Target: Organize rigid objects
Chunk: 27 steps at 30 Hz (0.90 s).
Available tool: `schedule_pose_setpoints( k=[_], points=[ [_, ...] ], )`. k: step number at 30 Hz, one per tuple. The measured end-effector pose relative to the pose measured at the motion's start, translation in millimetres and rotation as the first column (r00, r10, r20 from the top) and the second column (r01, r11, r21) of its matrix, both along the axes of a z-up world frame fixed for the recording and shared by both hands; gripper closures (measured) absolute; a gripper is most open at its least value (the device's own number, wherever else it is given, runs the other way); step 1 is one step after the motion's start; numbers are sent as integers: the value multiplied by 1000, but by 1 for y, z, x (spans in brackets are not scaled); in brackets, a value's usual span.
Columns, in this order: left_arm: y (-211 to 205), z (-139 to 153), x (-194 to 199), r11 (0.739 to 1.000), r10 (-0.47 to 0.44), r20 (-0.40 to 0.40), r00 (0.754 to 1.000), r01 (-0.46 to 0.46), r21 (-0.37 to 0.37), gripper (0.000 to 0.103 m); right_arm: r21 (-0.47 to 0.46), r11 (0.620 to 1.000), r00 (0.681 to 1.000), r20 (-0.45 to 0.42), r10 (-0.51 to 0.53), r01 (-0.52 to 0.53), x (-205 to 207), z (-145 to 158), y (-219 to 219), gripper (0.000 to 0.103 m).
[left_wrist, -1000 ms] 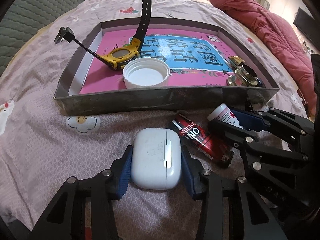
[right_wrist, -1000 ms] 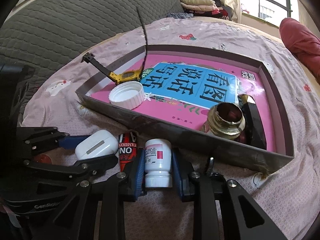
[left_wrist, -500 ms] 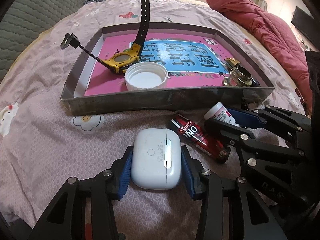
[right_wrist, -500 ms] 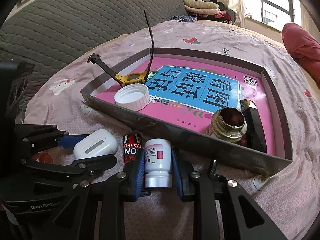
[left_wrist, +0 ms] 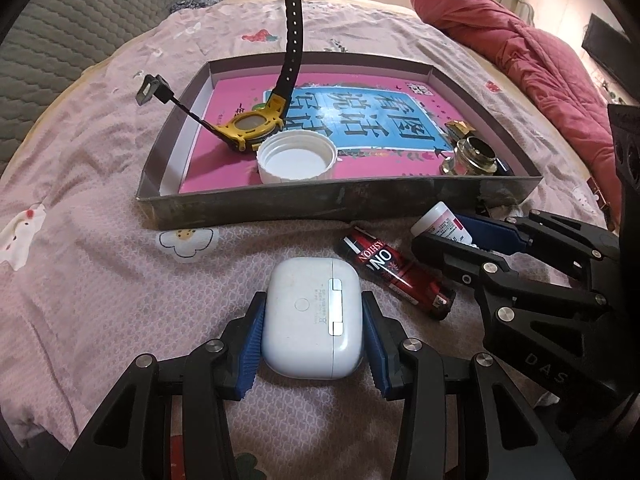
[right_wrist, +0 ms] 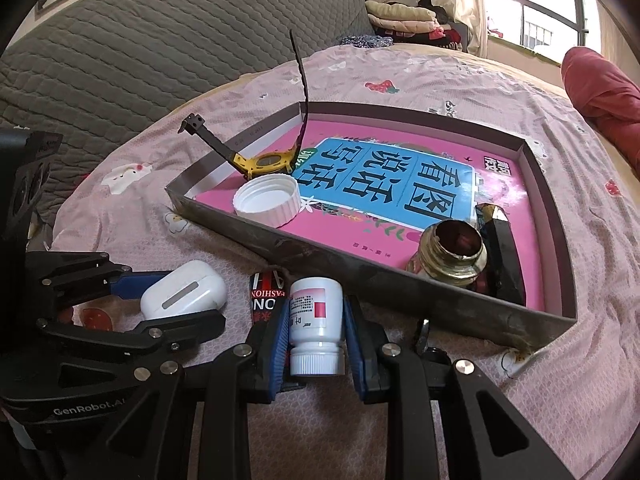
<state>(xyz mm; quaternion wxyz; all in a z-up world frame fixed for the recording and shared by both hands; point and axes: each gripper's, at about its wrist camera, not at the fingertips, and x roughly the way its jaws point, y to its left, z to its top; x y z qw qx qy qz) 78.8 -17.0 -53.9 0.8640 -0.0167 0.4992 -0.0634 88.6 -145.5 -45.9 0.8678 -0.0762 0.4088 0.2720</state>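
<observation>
- The left claw [left_wrist: 312, 334] has its blue pads pressed to both sides of the white earbud case [left_wrist: 313, 322], which lies on the pink bedspread [left_wrist: 80, 264] short of the tray [left_wrist: 280, 210]. The case is smooth and rounded, so it could squirt forward out of the pads on lifting.
- The right claw [right_wrist: 316, 334] is closed on the white pill bottle [right_wrist: 317, 322], cap end toward the camera, just before the tray's near wall. The grip sits on the round body; the bottle may roll or tilt between the pads.
- The two claws work close together, with the red tube [left_wrist: 394, 276] lying between them. Moving both at once risks a knock between linkages, or nudging the tube.
- The tray wall stands up in front of both things; a low carry would catch it and shove the tray across the soft bed.
- Inside, the yellow watch [left_wrist: 252, 126], the white lid [left_wrist: 296, 158] and the brass jar [right_wrist: 452, 254] crowd the near edge. Whether either thing is already off the bedspread I cannot tell.
</observation>
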Motion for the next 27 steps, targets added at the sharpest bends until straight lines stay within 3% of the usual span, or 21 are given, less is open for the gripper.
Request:
schedule_pose_setpoints(
  k=[27],
  points=[
    [1, 27, -13, 1000, 1, 70, 998, -1, 0, 57, 82, 994, 997, 30, -71, 69, -15, 24, -24, 76]
  ],
)
